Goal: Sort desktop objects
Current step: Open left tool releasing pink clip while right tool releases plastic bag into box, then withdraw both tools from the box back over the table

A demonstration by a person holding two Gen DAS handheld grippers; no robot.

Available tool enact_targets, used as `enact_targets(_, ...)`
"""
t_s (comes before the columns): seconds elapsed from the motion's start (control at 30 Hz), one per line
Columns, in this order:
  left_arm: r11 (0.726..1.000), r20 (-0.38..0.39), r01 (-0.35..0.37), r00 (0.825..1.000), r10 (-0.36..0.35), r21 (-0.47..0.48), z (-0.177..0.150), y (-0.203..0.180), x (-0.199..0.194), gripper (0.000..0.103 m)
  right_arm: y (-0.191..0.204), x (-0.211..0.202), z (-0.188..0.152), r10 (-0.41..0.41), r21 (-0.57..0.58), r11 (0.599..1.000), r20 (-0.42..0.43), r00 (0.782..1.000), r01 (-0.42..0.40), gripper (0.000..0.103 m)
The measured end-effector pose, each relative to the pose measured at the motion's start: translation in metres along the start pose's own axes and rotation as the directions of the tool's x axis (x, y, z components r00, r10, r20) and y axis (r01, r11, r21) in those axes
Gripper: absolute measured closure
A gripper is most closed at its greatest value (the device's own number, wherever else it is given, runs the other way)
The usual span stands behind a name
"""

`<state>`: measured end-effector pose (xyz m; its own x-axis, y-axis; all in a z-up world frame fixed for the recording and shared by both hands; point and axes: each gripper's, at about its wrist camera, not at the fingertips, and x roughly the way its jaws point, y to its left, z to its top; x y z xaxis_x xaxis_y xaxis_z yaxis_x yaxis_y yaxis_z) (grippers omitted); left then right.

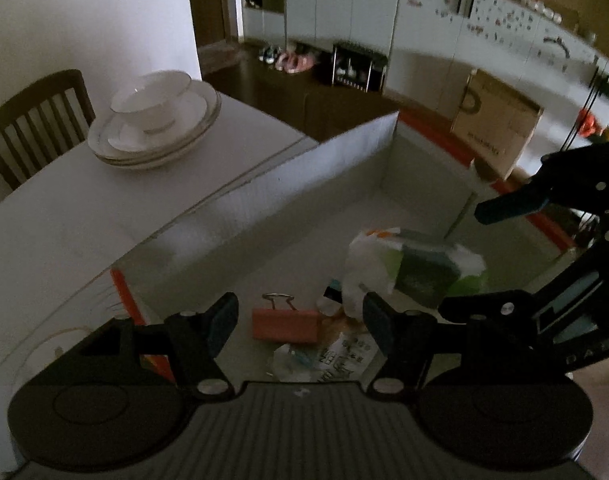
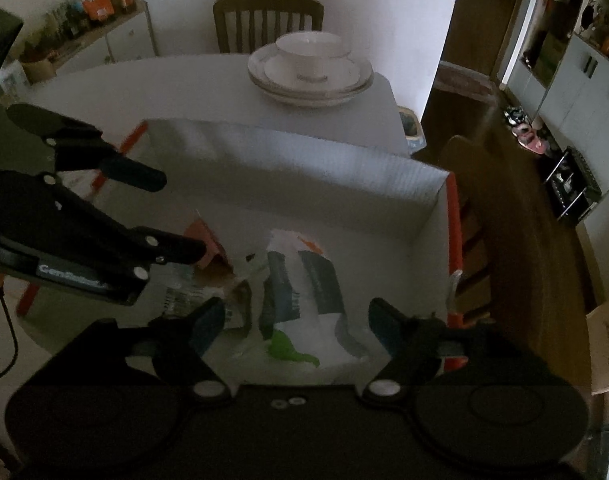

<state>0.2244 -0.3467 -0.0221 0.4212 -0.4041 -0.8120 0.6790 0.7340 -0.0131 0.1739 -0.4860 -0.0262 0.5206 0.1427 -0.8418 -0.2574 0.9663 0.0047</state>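
2 grippers jaws apart, empty | box on white table | dim rm

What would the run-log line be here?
left gripper: open | right gripper: open | binder clip, tissue pack: in box

Stacked plates, bowl, wooden chair

Print on crumpled wrapper illegible — binder clip half hidden behind left hand-held gripper.
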Motion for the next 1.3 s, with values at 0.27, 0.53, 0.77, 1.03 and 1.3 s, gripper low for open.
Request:
enact_targets(0.27,0.999,0.105,0.035,0.994,-0.032,-0.026,-0.013,0.001,-0.048,0.035,0.009,-0.038,-0.002,0.04,0.035,0.998,0.082,0.996,-0.043,0.02)
enact_targets(0.53,0.999,0.17,0.049,0.984,-0.045,-0.019,-0.036,0.005,-0.087,0.035,0.03,-0.061,-0.003,0.052,0.072,0.995,0.139,0.989,-0.062,0.019)
enact_targets(0.77,0.999,0.221,0.024,0.975,-0.013,-0.047,-0.065,0.027,-0.121,0.035,0.059,-0.068,-0.002,0.057,0.08,0.994,0.169,0.984,-0.072,0.019)
enact_targets(1.03,0.997,0.249,-0.005,0.968,0.023,-0.072,-0.102,0.061,-0.15,0.035,0.1,-0.072,0.004,0.067,0.074,0.994,0.198,0.978,-0.083,0.013)
enact_targets(1.3,0.991,0.267,-0.042,0.961,0.075,-0.125,-0.139,0.103,-0.174,0.026,0.151,-0.068,0.015,0.108,0.062,0.99,0.218,0.97,-0.124,0.008)
